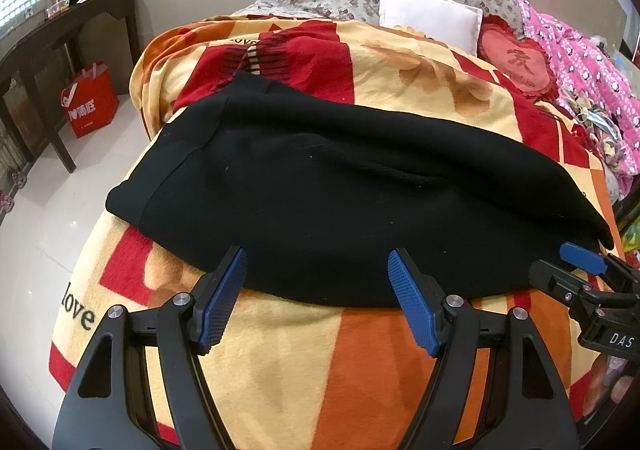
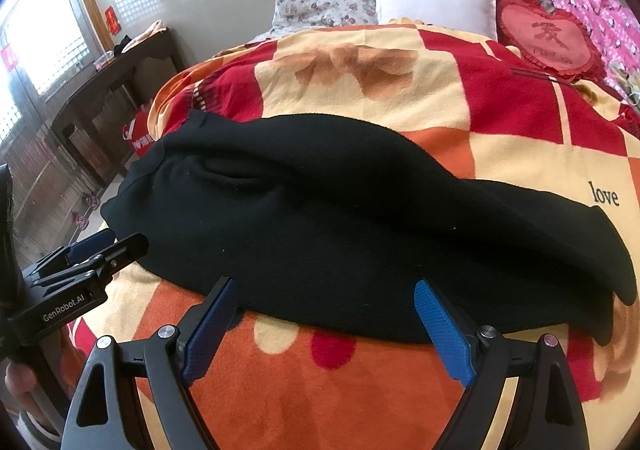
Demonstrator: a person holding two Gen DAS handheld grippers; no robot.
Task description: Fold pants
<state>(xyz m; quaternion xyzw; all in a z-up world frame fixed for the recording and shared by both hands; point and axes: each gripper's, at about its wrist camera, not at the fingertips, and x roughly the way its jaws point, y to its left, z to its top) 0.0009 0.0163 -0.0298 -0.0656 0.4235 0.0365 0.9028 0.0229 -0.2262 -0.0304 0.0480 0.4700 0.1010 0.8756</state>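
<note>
Left tongs (image 1: pixel 316 300): yours, spread wide, holding nothing, at the pants' near edge.
Pants (image 1: pixel 320 202): black, lying flat across the blanket (image 1: pixel 280 350) on the bed.
Right tongs (image 2: pixel 326 328): yours, wide apart, holding nothing, at the same edge.

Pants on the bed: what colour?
Plain black pants; clearest in the right wrist view.

The black knit fabric pants (image 1: pixel 328 202) (image 2: pixel 352 234) lie flat, folded lengthwise into one long band. They span the middle of both frames, left to right. One ridged crease rises near the centre.
</note>
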